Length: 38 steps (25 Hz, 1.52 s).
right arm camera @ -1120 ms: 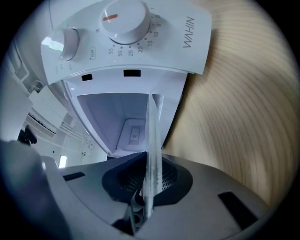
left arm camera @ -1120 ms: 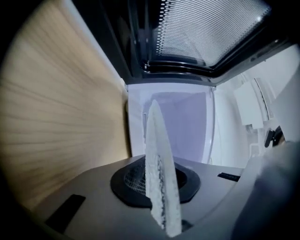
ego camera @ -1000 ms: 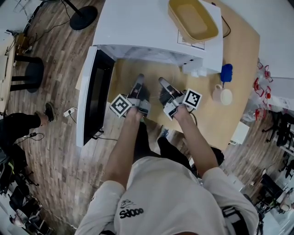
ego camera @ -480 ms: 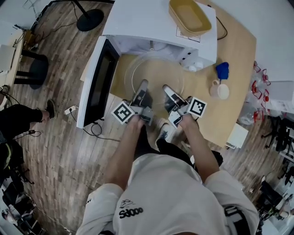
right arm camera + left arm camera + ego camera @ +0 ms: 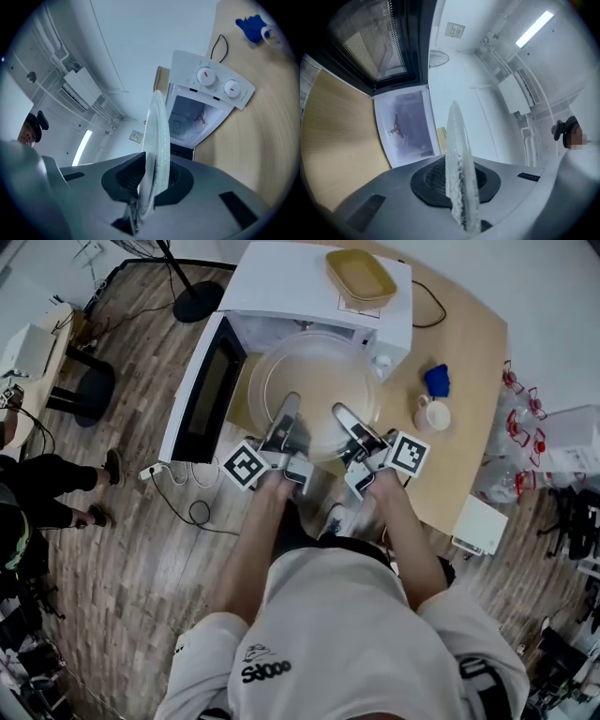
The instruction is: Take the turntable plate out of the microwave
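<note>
We hold the glass plate (image 5: 314, 381) in the air in front of the microwave (image 5: 309, 277), outside its open mouth and lying roughly flat. The left gripper (image 5: 288, 411) and the right gripper (image 5: 340, 413) both take it at the near rim, side by side, the left one nearer the door (image 5: 202, 395), which hangs swung wide open at the left of the head view.

In the left gripper view our fingers (image 5: 429, 180) are closed on the plate's edge, which stands between the dark pads as a thin, clear blade. In the right gripper view our fingers (image 5: 123, 180) are likewise clamped on the rim.

Past the plate, the left gripper view looks into the microwave, where a small three-armed hub (image 5: 396, 129) sits on the floor of the cavity. The right gripper view shows two round knobs (image 5: 206, 75) on the front panel.

A yellow dish (image 5: 361, 276) rests on top of the microwave. On the tabletop (image 5: 469, 352), to the right of the microwave, lie a small blue thing (image 5: 437, 381) and, just beside it, a cup (image 5: 433, 415).
</note>
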Each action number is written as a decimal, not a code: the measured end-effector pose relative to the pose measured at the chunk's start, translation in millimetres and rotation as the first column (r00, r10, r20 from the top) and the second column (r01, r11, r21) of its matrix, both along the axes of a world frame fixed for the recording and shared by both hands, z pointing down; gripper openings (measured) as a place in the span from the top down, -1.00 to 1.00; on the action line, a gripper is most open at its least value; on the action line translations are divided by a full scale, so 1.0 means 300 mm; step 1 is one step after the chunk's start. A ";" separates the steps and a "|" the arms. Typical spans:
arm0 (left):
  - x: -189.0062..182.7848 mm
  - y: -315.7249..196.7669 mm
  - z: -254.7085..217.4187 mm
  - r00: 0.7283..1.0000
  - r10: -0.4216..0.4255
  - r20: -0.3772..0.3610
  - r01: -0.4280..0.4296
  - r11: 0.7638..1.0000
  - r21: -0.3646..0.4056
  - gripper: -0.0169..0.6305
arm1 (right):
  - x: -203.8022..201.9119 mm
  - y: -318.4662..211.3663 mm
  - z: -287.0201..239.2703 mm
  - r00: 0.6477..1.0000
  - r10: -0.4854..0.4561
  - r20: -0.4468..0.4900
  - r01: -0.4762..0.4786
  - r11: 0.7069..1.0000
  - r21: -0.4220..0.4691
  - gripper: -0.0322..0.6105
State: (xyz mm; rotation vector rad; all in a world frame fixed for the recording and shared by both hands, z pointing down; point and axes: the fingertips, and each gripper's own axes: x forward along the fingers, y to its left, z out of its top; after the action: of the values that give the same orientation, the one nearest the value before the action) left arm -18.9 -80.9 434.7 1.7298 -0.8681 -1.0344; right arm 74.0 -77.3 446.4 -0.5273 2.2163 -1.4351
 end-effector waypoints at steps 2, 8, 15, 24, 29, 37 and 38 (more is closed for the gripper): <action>0.013 0.034 -0.060 1.000 -0.005 -0.006 0.005 1.000 0.015 0.82 | 0.010 0.033 -0.057 1.000 0.000 -0.010 0.000 1.000 0.028 0.81; 0.065 0.156 -0.214 1.000 -0.018 -0.010 0.018 0.997 0.074 0.82 | 0.059 0.148 -0.200 1.000 -0.008 -0.012 0.009 0.995 0.101 0.81; 0.137 0.290 -0.323 0.999 -0.026 -0.022 0.029 0.991 0.130 0.82 | 0.135 0.278 -0.313 0.999 -0.005 -0.033 0.011 0.985 0.170 0.80; 0.173 0.333 -0.349 0.998 -0.024 -0.059 0.032 0.990 0.137 0.82 | 0.170 0.315 -0.355 1.000 -0.010 -0.019 0.013 0.986 0.168 0.80; 0.174 0.338 -0.352 0.998 -0.024 -0.063 0.033 0.989 0.146 0.82 | 0.173 0.320 -0.365 1.000 -0.013 -0.011 0.014 0.984 0.180 0.81; 0.173 0.333 -0.333 0.997 -0.028 -0.068 0.036 0.991 0.130 0.82 | 0.174 0.315 -0.349 1.000 -0.013 -0.015 0.015 0.986 0.165 0.81; 0.173 0.333 -0.333 0.997 -0.028 -0.070 0.037 0.991 0.128 0.82 | 0.173 0.314 -0.348 1.000 -0.015 -0.014 0.017 0.986 0.165 0.81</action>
State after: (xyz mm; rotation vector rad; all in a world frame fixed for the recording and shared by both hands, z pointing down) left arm 33.1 19.0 334.9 1.7816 -0.8039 -1.1875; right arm 125.9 17.0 342.1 -0.4644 2.3286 -1.2445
